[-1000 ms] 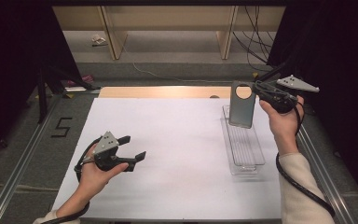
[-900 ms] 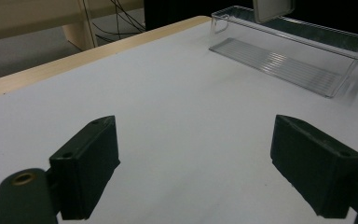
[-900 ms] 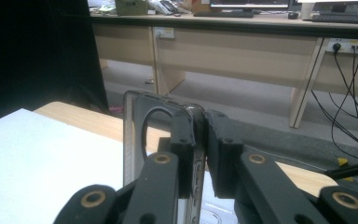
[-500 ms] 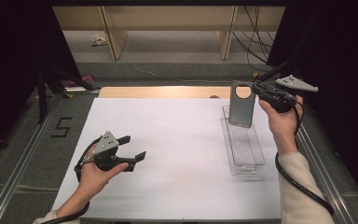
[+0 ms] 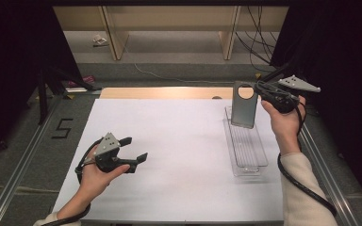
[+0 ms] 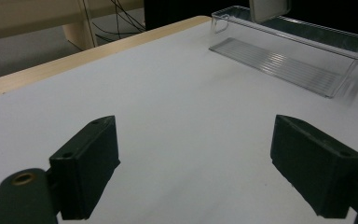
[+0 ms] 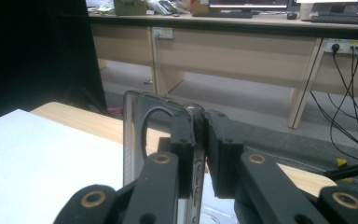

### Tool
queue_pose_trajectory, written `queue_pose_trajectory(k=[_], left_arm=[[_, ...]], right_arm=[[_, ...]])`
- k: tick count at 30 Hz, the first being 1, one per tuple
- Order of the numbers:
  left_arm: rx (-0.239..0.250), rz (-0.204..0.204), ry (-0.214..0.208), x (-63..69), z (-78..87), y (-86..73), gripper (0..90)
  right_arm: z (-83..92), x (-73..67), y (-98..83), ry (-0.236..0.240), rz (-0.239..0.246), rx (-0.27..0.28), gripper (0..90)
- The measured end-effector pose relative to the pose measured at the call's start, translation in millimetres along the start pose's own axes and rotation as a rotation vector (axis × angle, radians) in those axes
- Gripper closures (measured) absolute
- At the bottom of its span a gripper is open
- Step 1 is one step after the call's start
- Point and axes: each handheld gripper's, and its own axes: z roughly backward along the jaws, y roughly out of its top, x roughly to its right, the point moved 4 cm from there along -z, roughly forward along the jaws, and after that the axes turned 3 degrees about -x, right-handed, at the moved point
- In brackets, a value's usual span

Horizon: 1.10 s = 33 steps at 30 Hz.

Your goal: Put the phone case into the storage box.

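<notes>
Right gripper (image 5: pixel 258 92) clamping phone case (image 5: pixel 243 109), above clear tray (image 5: pixel 252 162)

A black "5" (image 5: pixel 62 128) is marked on the grey floor (image 5: pixel 28 141)

Upright grey phone case (image 5: pixel 244 110) above clear tray (image 5: pixel 248 149)

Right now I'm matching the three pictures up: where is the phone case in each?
High view: phone case hangs upper right, pinched by the right gripper above the clear tray.
Left gripper view: its lower edge at top, right of centre, over the tray.
Right gripper view: centre, edge-on.
Shared landmark: the tray.
</notes>
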Motion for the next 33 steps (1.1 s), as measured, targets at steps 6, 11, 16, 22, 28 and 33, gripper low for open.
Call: queue_pose_trajectory(k=[6, 11, 16, 22, 28, 33], left_arm=[[0.000, -0.001, -0.001, -0.1, -0.1, -0.1, 14.9], [0.000, 0.001, -0.002, -0.1, -0.4, -0.3, 14.9], [-0.001, 0.002, -0.001, -0.2, -0.5, -0.3, 15.0], [-0.002, 0.002, -0.002, 0.0, -1.0, -0.6, 14.9], [-0.003, 0.002, -0.002, -0.1, -1.1, -0.8, 14.9], [-0.005, 0.001, -0.004, -0.2, -1.4, -1.0, 15.0]], right_arm=[[-1.6, 0.9, -0.8, 0.000, -0.003, -0.003, 82.2], [-3.0, 1.6, -1.4, -0.002, -0.004, -0.004, 82.2], [-4.4, 1.9, -1.6, -0.004, -0.006, -0.003, 82.2], [-6.5, 2.1, -2.4, -0.004, -0.008, -0.001, 82.2], [-8.0, 2.2, -2.4, -0.002, -0.009, -0.002, 82.2], [-8.8, 2.8, -1.9, -0.004, -0.010, -0.001, 82.2]])
